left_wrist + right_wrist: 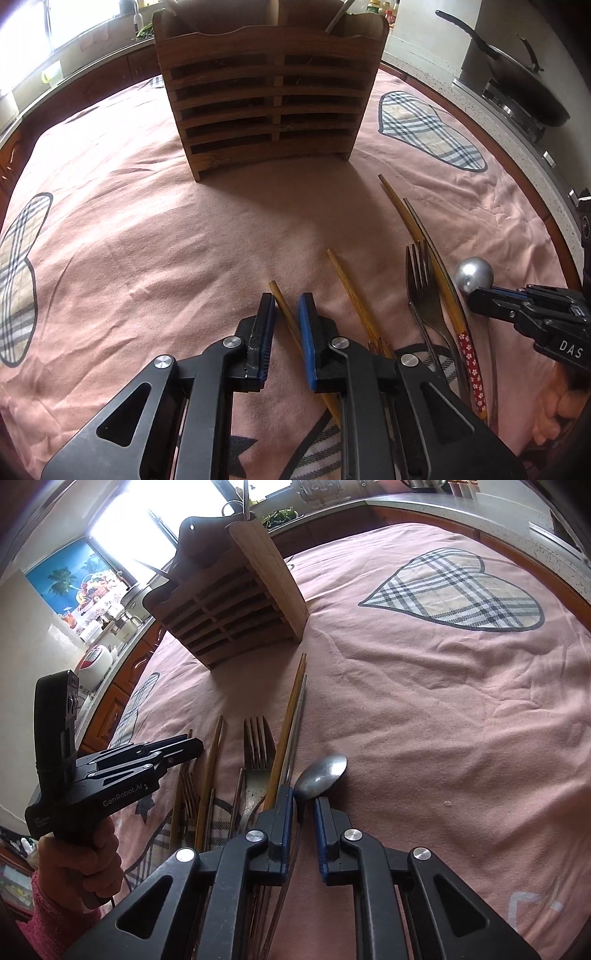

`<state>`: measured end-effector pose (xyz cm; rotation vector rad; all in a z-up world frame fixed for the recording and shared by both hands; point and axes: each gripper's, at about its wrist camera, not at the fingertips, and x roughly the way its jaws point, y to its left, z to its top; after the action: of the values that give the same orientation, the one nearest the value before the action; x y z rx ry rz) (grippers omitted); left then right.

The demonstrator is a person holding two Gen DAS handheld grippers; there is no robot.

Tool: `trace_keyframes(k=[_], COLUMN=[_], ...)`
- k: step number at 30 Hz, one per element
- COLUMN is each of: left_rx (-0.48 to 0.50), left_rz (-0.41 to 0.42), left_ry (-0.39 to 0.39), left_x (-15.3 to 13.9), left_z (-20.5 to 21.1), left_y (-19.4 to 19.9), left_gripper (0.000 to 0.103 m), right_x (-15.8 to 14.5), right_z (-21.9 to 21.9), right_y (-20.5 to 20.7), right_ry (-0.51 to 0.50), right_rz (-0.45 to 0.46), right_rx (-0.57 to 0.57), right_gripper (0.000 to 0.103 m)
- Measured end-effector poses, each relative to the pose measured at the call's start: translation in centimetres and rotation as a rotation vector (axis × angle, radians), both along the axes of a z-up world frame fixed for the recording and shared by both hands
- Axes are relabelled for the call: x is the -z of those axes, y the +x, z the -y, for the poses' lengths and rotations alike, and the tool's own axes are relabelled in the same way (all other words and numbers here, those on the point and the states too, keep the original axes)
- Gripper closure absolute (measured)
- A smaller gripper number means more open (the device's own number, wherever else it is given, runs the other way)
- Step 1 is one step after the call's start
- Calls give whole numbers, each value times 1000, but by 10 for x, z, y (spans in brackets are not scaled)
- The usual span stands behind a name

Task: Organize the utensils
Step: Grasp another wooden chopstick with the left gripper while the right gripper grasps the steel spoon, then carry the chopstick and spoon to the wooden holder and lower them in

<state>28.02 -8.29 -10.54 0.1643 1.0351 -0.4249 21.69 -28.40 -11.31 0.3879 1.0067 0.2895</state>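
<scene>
A slatted wooden utensil holder [271, 99] stands upright on the pink cloth, also in the right wrist view [236, 605], with a few utensils in it. Loose utensils lie in front: wooden chopsticks [354, 295], a metal fork [421, 280], a long chopstick with a red flowered end [469, 354], and a metal spoon [321, 775]. My left gripper [288, 306] is open, its jaws on either side of one wooden chopstick [286, 314]. My right gripper [304, 805] is open with the spoon's neck between its jaws; the spoon bowl also shows in the left wrist view [474, 275].
The table has a pink cloth with plaid heart patches [458, 594]. A wok [517, 70] sits on a stove on the counter at the right. A window and kitchen counter run behind the holder.
</scene>
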Motion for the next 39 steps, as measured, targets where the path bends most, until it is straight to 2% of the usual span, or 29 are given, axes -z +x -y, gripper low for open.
trace_keyframes(k=[2, 8, 17, 29, 39], left_rx=[-2, -21, -48, -77, -140], left_rz=[-9, 2, 51, 162, 238], left_ry=[-15, -56, -150, -222, -289], left_x=[-1, -10, -48, -97, -121], left_z=[-3, -13, -35, -57, -81], left_y=[-2, -17, -41, -77, -98], left_gripper=[98, 98, 98, 98, 98], right_x=[-1, -13, -39, -71, -97], right_z=[1, 3, 3, 0, 0], right_y=[-2, -10, -19, -32, -41], right_ry=[7, 19, 23, 14, 4], right_rz=[1, 33, 101, 183, 268], right_rx=[-1, -5, -9, -14, -9], right_gripper=[100, 101, 101, 100, 100])
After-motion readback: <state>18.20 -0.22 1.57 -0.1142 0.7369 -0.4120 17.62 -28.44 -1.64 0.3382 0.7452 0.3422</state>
